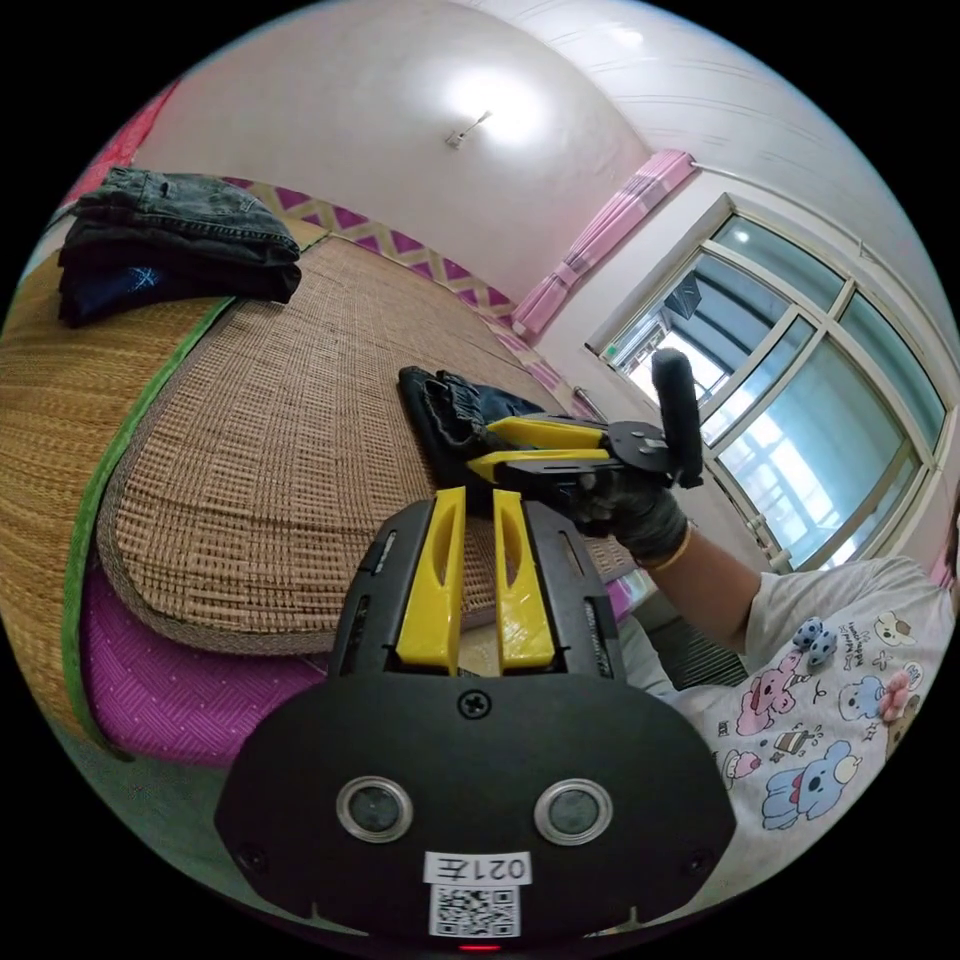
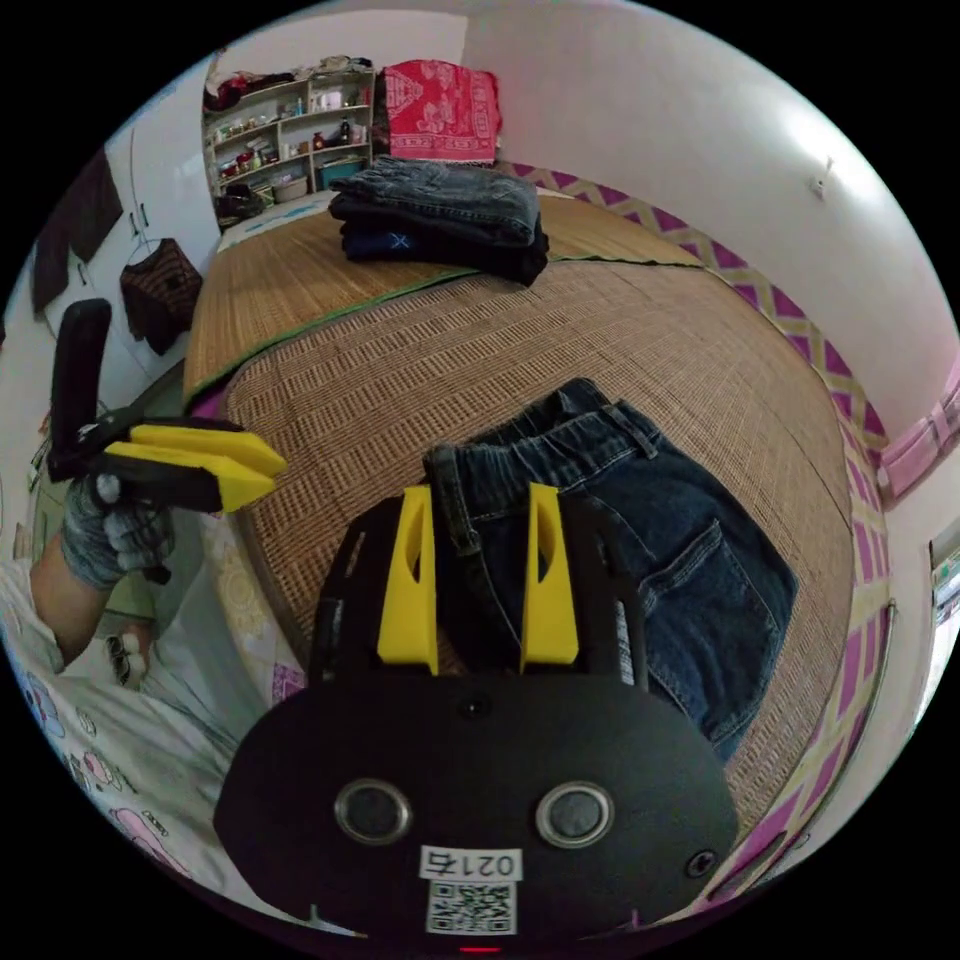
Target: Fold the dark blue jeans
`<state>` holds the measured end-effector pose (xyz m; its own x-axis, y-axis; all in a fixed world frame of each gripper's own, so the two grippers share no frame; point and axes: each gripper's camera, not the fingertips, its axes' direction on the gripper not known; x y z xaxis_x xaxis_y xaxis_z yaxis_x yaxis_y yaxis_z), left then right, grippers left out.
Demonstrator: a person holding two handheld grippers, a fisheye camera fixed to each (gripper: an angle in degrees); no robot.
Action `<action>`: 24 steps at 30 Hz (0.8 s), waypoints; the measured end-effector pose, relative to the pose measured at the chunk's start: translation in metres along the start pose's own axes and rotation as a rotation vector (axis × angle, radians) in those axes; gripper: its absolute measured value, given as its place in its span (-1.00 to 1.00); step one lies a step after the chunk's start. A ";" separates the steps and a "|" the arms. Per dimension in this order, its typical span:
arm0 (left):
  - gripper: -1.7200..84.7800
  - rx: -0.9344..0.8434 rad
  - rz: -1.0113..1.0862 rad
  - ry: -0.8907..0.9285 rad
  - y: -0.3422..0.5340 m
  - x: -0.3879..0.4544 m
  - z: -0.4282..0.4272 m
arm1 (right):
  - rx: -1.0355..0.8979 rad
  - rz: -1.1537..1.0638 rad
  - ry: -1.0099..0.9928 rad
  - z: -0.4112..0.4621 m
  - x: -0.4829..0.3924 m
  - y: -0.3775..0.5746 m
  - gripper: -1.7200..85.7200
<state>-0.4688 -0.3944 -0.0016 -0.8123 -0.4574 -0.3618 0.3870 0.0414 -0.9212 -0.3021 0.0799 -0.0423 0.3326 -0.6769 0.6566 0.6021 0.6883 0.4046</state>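
Left gripper view: the left gripper [image 1: 478, 500] hangs over the near edge of the woven mat [image 1: 280, 440], its yellow jaws nearly pressed together with only a thin slit between them and nothing in it. Just beyond its tips the right gripper [image 1: 478, 445] comes in from the right, held in a gloved hand [image 1: 640, 510], its jaws reaching to the near end of the dark blue jeans [image 1: 450, 415], a compact dark bundle on the mat; whether those jaws actually pinch cloth I cannot tell from here. Far to the left a stack of folded clothes [image 1: 170, 240] sits on a second mat. Right gripper view: the right gripper stands with its jaws spread apart, one on each side of the jeans' waistband edge, not closed on it. The jeans lie already folded into a short block, back pocket up, on the near right part of the mat, close to its right edge. The left gripper floats well apart at the left, jaws close together and empty. The risk, as I judge it, is that closing on the waistband alone would grip only the top layer, so a lift or drag would peel the fold open; a pull rightward could also slide the bundle off the mat's edge
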 end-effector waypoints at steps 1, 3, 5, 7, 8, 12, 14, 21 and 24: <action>-0.85 0.001 0.002 -0.008 0.002 0.003 0.000 | 0.021 0.043 -0.026 -0.004 0.011 0.005 -0.73; -0.85 0.008 0.003 -0.014 0.005 0.007 0.001 | 0.081 0.122 -0.105 -0.020 0.039 0.016 -0.81; -0.86 0.007 0.002 -0.018 0.008 0.010 0.003 | 0.187 0.213 -0.221 -0.055 0.085 0.038 -0.83; -0.86 0.006 -0.009 -0.016 0.011 0.011 0.010 | 0.302 0.284 -0.253 -0.093 0.126 0.064 -0.84; -0.86 0.004 -0.014 -0.011 0.012 0.012 0.013 | 0.372 0.339 -0.243 -0.122 0.154 0.086 -0.84; -0.86 -0.012 -0.022 0.018 0.014 0.020 0.037 | 0.553 0.529 -0.189 -0.198 0.237 0.176 -0.84; -0.86 -0.027 -0.013 0.019 0.014 0.027 0.049 | 0.602 0.682 -0.124 -0.230 0.288 0.245 -0.83; -0.86 -0.081 0.007 0.039 0.012 0.058 0.097 | 0.463 1.117 -0.082 -0.193 0.406 0.430 -0.83; -0.87 -0.099 0.032 0.035 0.011 0.075 0.112 | 0.400 1.268 -0.269 -0.148 0.429 0.494 -0.83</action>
<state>-0.4766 -0.5279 -0.0223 -0.8159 -0.4231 -0.3942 0.3689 0.1441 -0.9182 0.2455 0.0906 0.3454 0.3175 0.5137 0.7971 -0.2757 0.8543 -0.4407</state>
